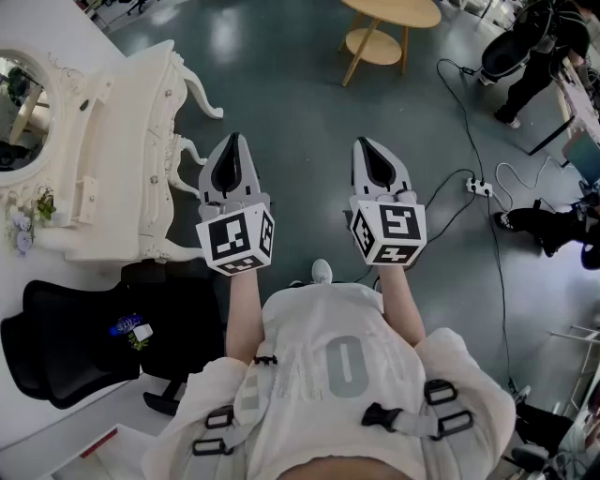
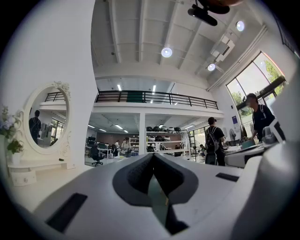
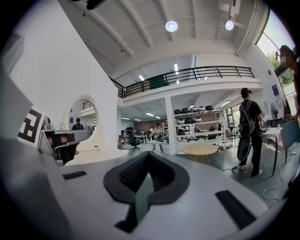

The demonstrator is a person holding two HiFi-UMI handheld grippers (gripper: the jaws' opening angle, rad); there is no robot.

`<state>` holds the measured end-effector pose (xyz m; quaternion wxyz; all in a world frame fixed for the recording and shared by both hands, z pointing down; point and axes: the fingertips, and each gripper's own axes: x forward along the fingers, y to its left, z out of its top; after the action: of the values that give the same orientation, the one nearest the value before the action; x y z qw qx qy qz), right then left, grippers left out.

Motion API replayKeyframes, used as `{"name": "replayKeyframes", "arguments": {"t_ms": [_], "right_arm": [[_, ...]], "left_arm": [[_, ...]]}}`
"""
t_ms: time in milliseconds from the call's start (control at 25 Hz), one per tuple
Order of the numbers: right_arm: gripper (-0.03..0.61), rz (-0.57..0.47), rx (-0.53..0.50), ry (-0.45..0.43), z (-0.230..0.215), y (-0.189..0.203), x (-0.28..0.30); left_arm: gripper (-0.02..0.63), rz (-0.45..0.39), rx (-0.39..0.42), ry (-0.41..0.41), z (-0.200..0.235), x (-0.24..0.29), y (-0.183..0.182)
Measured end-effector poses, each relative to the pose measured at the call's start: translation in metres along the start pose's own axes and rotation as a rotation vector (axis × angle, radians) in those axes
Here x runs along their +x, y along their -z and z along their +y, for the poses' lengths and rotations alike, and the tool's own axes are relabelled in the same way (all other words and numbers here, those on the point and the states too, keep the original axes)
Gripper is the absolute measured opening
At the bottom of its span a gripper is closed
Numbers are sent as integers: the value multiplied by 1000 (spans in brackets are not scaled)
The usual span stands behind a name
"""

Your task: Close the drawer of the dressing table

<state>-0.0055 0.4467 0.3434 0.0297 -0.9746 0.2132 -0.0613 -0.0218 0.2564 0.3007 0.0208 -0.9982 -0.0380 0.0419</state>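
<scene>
The white dressing table (image 1: 122,141) with its oval mirror (image 1: 23,112) stands at the left, its drawer fronts and small knobs (image 1: 155,178) facing the floor space where I stand. I cannot tell from above which drawer stands out. My left gripper (image 1: 233,141) is shut and empty, held level over the floor just right of the table's carved legs, apart from it. The right gripper (image 1: 367,142) is also shut and empty, side by side with it. In the left gripper view the left gripper (image 2: 152,155) sees the mirror (image 2: 47,117) at the left. The right gripper (image 3: 147,154) points down the room.
A black chair (image 1: 75,347) sits beside the table at the lower left. A round wooden table (image 1: 389,19) stands ahead. Cables and a power strip (image 1: 478,187) lie on the floor at the right. A person with a backpack (image 3: 248,131) stands further off.
</scene>
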Motion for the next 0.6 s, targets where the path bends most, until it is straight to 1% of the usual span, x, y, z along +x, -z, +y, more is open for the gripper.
{"name": "replayKeyframes", "arguments": {"t_ms": [320,600], "right_arm": [[6,8,20,-4,-14,4,6],[6,2,108,-45,-26,12,11]], "left_arm": [[18,1,5,-1,-3,9,2],[18,8,12,9,-16,11,10]]}}
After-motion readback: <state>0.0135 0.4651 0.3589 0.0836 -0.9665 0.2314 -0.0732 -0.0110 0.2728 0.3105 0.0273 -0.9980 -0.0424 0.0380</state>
